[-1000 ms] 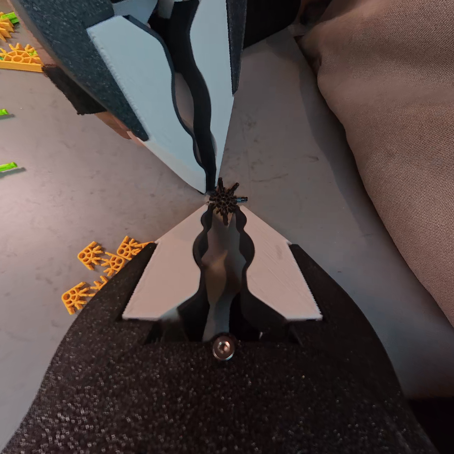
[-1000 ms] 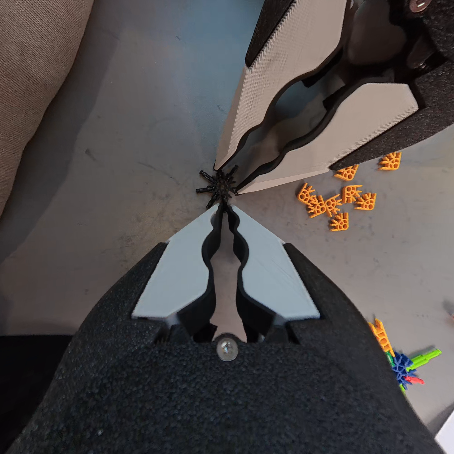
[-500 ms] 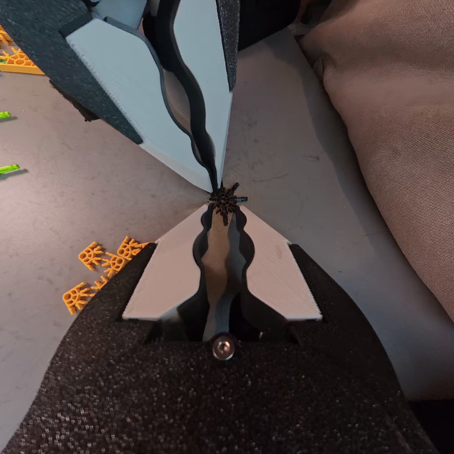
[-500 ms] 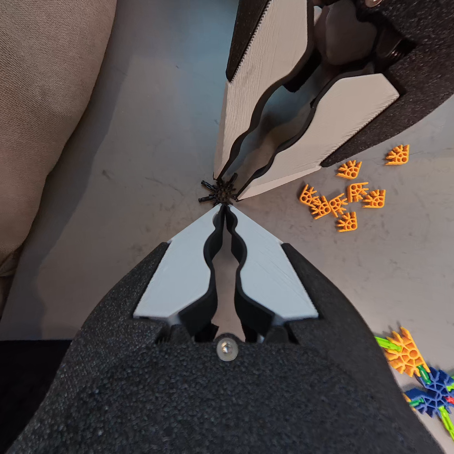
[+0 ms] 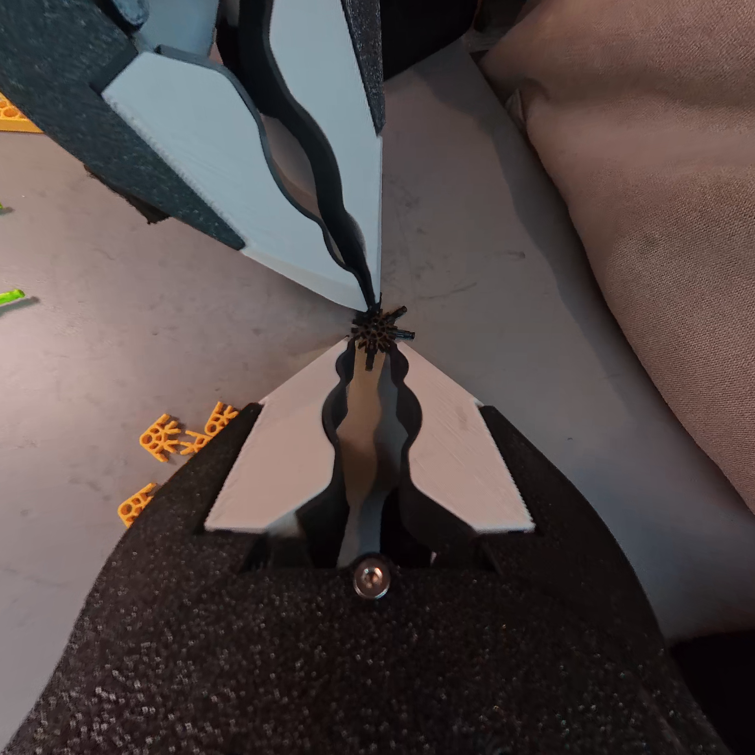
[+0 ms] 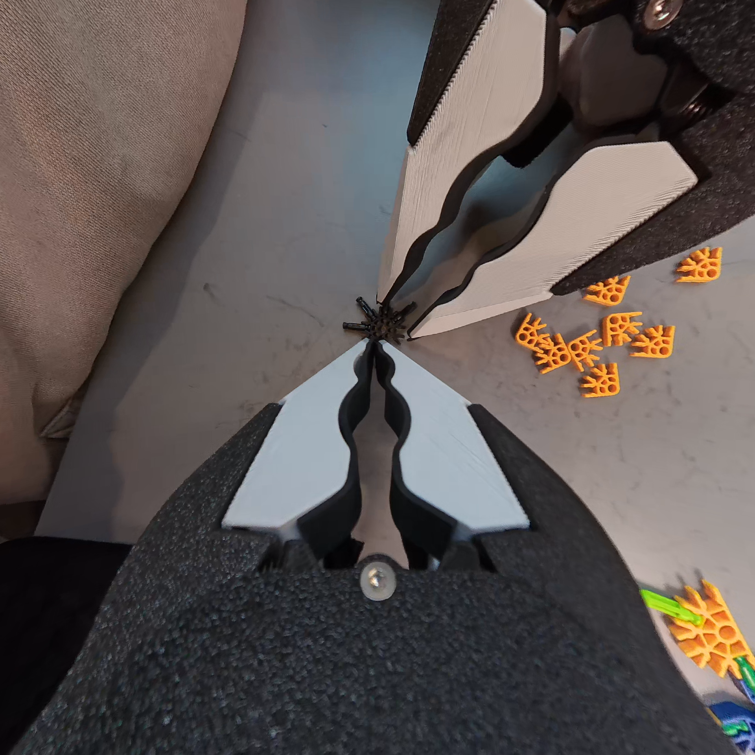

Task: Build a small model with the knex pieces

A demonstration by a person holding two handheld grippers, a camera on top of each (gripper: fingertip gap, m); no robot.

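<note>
A small black snowflake-shaped connector (image 5: 378, 331) with short black rods plugged in its rim hangs just above the grey table (image 5: 122, 327). My left gripper (image 5: 371, 347) is shut on it, one rod pointing back between the fingers. It enters the right wrist view from the upper right, its tips on either side of the connector (image 6: 382, 322). My right gripper (image 6: 375, 345) is shut tight at the connector's opposite rim, pinching a thin black rod there that its tips mostly hide. In the left wrist view it comes down from the top left (image 5: 369, 304).
A beige cushion (image 5: 633, 245) lies along one side of the table (image 6: 102, 163). Several small orange connector pieces (image 6: 592, 347) lie loose (image 5: 163, 437). A green rod (image 5: 10, 295) lies far left. An orange connector with green rods (image 6: 711, 637) lies at the right edge. Both grippers' tips are close together, under 4 cm apart.
Both grippers stay shut at the black connector. The right gripper has swung a little, so the cushion fills more of its view and the orange pieces have shifted.
</note>
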